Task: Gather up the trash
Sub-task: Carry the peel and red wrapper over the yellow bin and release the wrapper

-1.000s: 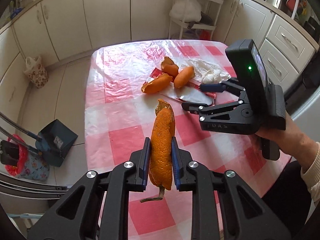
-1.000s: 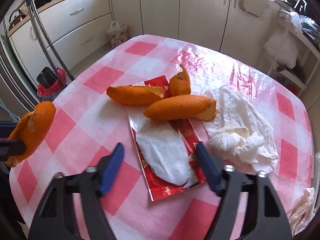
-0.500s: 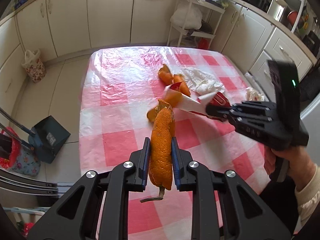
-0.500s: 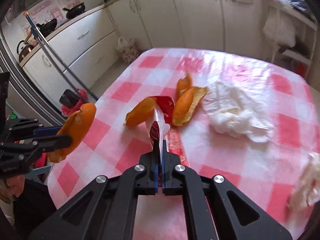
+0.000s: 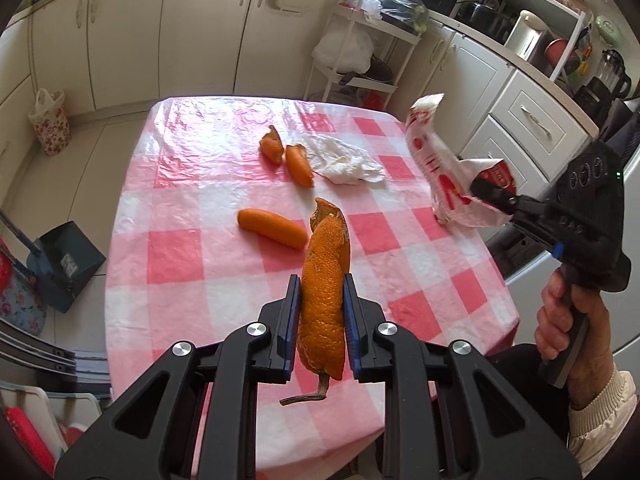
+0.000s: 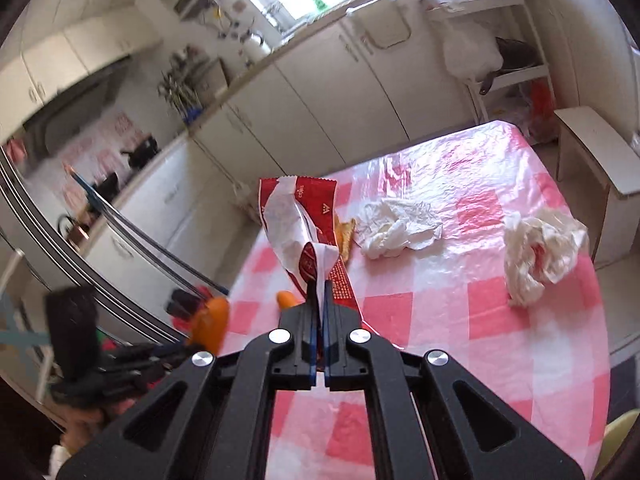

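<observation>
My left gripper is shut on a long piece of orange peel, held upright above the near part of the pink-and-white checked table. My right gripper is shut on a red and white snack wrapper, lifted off the table; from the left wrist view that wrapper hangs over the table's right edge, with a hand on the right gripper's handle. Three more peel pieces and a crumpled white tissue lie on the table.
A second crumpled white wad with red marks lies near the table's right side in the right wrist view. A dark dustpan stands on the floor left of the table. Cabinets and a white shelf rack stand beyond the table.
My right gripper closed on the wrapper and lifted it up and away to the right, spilling the peels off it. The left gripper drew back a little with its peel.
</observation>
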Tool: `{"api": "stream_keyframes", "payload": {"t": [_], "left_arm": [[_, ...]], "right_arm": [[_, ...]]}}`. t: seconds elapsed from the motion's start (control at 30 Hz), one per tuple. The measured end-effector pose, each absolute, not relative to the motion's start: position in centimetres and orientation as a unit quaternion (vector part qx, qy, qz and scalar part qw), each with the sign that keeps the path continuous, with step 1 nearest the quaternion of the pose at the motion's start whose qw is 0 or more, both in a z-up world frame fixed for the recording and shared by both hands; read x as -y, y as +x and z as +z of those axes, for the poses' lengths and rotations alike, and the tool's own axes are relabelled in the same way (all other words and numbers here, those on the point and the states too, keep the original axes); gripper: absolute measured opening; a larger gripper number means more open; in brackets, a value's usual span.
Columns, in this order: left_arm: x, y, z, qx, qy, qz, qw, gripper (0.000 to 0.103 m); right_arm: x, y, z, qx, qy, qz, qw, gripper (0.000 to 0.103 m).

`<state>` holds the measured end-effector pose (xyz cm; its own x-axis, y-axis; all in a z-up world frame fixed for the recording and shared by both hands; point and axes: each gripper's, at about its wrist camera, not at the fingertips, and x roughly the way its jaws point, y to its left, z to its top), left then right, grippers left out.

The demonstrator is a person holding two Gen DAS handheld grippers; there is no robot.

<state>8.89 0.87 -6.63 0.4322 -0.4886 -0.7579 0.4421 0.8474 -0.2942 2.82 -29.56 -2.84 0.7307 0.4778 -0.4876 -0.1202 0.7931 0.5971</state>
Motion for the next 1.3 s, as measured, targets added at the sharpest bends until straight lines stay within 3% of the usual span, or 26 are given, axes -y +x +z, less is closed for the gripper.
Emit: {"api": "stream_keyframes", "payload": {"t": [0.23,0.57,1.0,1.3], "left_arm": [[0.6,6.9,-6.6,-0.449,-0.028,-0.297,0.842,0.019],[5.5,4.1,-5.4,-0.436,-0.016,-0.348,0.830,0.019],[18.9,-3.0,-3.3,-0.427,0.043,-0.451,0.782,0.019],[28.9,-7.5,-4.0,-0.447,0.089,-0.497,0.738,0.019]], "right_arm": [[32.4,-2.6,-1.7,-0.300,0.278,0.161,0.898,0.003],[37.3,-8.8,-5.0,-0.320,0.286,0.097,0.898,0.003],[44.4,-16.3,-7.2,-0.303,0.334,0.015,0.893,0.003],[47.7,-20.9,-11.6,-0.328,0.372,-0.049,0.867,0.004]]}}
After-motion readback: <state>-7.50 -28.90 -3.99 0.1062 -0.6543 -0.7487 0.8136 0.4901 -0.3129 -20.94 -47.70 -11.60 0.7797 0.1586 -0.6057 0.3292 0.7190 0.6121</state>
